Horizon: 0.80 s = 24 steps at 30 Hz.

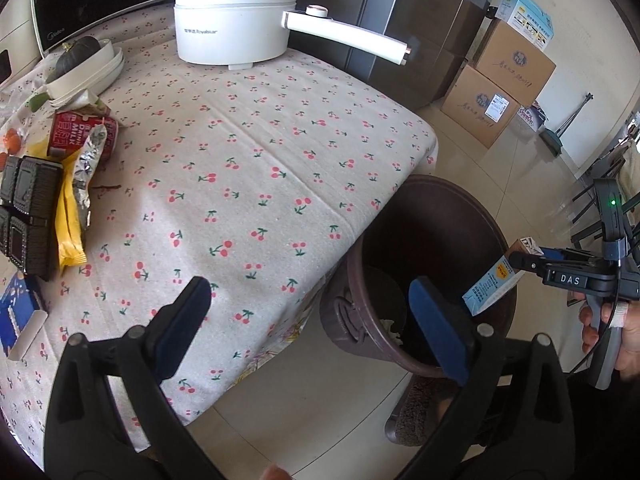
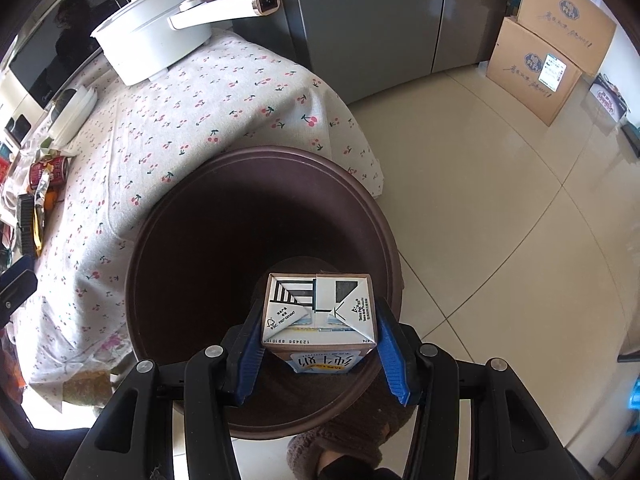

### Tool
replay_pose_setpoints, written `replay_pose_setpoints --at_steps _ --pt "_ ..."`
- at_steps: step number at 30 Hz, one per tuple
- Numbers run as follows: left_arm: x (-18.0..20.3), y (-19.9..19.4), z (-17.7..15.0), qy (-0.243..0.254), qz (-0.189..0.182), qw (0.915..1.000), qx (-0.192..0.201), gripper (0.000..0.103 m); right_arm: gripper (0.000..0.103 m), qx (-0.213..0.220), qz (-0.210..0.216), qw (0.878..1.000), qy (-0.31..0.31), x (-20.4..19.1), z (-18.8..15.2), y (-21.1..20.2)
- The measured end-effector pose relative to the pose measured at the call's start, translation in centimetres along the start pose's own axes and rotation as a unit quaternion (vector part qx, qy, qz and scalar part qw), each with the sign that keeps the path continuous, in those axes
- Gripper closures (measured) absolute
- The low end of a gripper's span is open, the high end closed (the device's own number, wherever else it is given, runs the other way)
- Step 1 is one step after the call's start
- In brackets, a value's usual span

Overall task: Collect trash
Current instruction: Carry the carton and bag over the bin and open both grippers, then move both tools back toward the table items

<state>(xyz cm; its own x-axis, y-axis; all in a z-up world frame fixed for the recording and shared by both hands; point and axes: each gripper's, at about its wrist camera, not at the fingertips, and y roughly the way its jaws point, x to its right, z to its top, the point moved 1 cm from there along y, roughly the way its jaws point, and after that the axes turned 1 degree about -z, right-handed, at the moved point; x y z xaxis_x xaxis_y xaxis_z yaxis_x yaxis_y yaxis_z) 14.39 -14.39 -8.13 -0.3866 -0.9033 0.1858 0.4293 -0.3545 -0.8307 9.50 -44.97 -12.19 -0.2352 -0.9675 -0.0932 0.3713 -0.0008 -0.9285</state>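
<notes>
My right gripper [image 2: 318,316] is shut on a small milk carton [image 2: 318,312] and holds it over the open mouth of a dark brown trash bin [image 2: 168,216] beside the table. The left wrist view shows the same carton [image 1: 494,286] at the bin's [image 1: 348,276] right rim. My left gripper [image 1: 310,300] is open and empty above the table's near corner and the bin. Trash lies at the table's left edge: a red milk can [image 1: 66,136], a yellow and silver wrapper [image 1: 74,208] and a dark plastic tray [image 1: 28,216].
A white electric pot [image 1: 236,20] with a long handle stands at the back of the cherry-print tablecloth [image 1: 248,160]. A white dish with a dark squash [image 1: 80,60] sits at the back left. Cardboard boxes [image 1: 500,80] stand on the tiled floor by a grey fridge [image 1: 420,20].
</notes>
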Motion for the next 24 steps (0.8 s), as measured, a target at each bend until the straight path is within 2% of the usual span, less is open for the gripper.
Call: replay_pose_setpoints --at_steps 4,6,8,12,24 --pt "-1.2 -1.1 -0.3 -0.010 0.009 0.9999 0.004 0.004 0.050 -0.001 -0.004 1.000 0.006 -0.4 0.3 0.0" --pt "-1.9 -1.5 -0.4 -0.016 0.013 0.9998 0.005 0.004 0.045 0.000 0.001 1.000 0.017 -0.6 0.6 -0.2" --pt "-2.5 -2.0 -0.5 -0.020 0.016 0.9996 0.007 0.004 0.034 0.007 0.007 1.000 0.023 -1.0 0.9 -0.6" --pt "-3.7 -2.9 -0.7 -0.030 0.024 0.9992 0.011 0.004 0.029 0.018 0.019 0.999 0.022 -2.4 1.5 -1.2" --pt "-8.4 -6.0 -2.3 -0.065 0.053 0.9962 0.024 0.004 0.017 0.032 0.040 0.998 -0.034 -9.4 2.8 -2.2"
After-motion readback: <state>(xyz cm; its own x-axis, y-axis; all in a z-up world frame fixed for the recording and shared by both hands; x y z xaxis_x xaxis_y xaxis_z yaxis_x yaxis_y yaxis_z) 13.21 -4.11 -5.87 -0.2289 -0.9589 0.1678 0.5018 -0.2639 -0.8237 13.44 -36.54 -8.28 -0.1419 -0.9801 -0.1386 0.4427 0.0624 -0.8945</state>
